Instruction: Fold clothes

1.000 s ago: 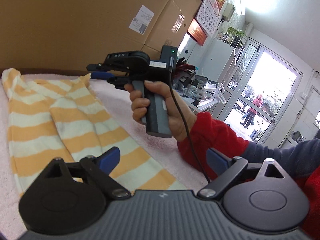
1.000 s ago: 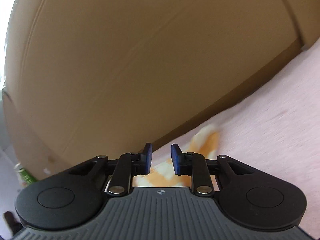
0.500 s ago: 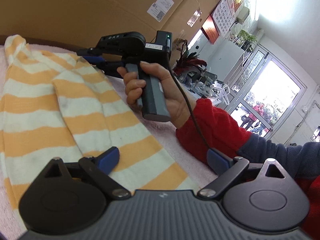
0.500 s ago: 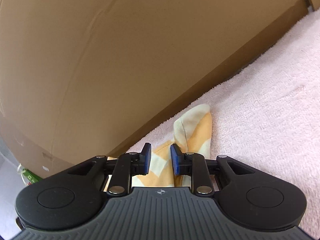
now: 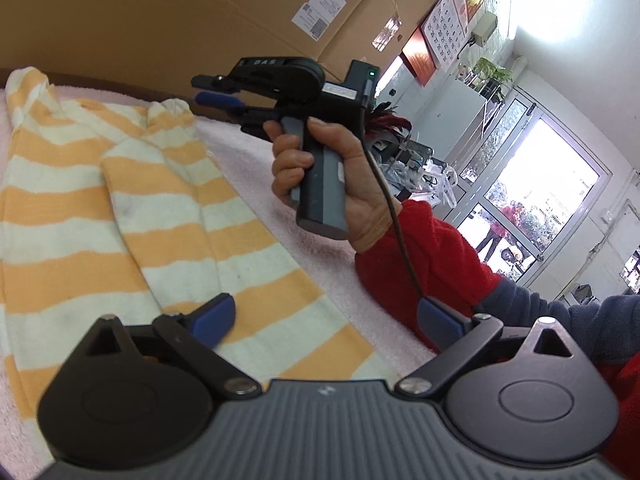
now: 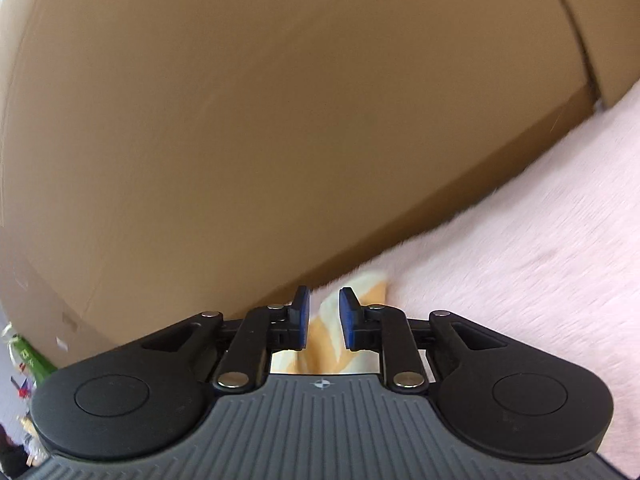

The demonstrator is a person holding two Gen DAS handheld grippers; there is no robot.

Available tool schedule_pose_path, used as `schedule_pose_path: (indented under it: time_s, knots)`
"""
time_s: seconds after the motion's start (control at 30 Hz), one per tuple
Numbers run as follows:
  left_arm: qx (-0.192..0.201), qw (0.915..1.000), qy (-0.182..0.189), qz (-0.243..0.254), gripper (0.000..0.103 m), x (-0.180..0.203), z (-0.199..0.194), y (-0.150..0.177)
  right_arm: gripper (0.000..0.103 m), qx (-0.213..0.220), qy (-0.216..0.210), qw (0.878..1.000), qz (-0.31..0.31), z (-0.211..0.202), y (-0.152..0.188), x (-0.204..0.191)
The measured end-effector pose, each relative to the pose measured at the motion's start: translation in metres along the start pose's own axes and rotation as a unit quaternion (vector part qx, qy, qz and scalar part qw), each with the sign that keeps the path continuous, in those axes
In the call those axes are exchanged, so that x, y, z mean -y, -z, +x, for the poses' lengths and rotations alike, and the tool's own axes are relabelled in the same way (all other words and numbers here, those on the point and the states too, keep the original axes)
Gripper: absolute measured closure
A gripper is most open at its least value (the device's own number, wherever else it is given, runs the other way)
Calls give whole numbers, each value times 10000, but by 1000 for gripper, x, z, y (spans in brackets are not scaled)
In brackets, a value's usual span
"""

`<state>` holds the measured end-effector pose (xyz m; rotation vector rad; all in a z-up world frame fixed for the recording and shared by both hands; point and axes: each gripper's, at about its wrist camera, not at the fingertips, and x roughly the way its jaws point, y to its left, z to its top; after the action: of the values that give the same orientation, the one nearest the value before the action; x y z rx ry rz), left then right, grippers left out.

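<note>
Only left view: gripping hand [image 5: 320, 176].

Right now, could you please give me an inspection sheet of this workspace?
Surface: pink towel covers it.
Job's things: striped garment lies flat on the towel.
Clutter: nothing seen.
Grippers: left gripper wide open, empty, over the garment's near edge; right gripper in the air near the garment's far end, jaws narrowly apart, just been opening, gripping nothing.
Cables: black cable hangs from the right gripper past a red sleeve.
Surroundings: boxes behind the towel; glass door beyond.
</note>
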<state>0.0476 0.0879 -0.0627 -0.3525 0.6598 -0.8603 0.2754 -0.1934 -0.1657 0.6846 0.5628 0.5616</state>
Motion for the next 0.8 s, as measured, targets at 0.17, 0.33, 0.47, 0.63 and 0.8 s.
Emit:
schedule_pose_path:
  time_s: [0.17,0.33,0.47,0.63,0.8]
  knots:
    - [-14,10000,7,-4,4,1,1,-1,64,-1183,-1034,9872,270,25,18,-7]
    - [-14,10000,31,-20,3,0,0,-3,101,-892,-102,9948,487,34,21,10]
    - [-26,9999,95,-53,2,-2,0,-3,84,-678,-739,9859,1336,22,20,29]
    - [-32,9999,112,-56,2,-3,0,-5,100,-1143,-565,9891,738,35,35,8]
    - [-22,9999,141,-74,2,-6,-1,-5,88,-1012,-349,9941,152,26,41,-13]
